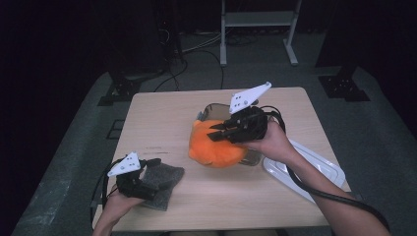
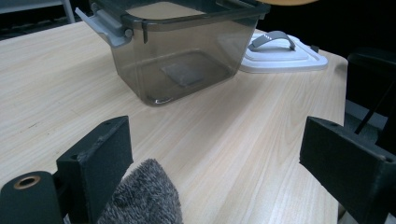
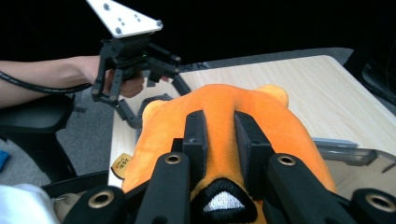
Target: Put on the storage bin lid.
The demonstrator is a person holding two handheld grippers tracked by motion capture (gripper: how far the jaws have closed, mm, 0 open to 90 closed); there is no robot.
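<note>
Two fingers of the right gripper (image 3: 222, 140) pinch the orange plush toy (image 1: 216, 142), held over the smoky plastic box (image 2: 180, 51) on the counter (image 1: 275, 191), perhaps brushing its rim. Left gripper (image 2: 215, 163) gapes beside a grey cloth (image 1: 162, 184).

I see an orange plush toy (image 1: 216, 145), a smoky grey clear tub (image 2: 182, 56), grey fuzzy cloth (image 1: 160, 179), white lid (image 1: 305, 167)
</note>
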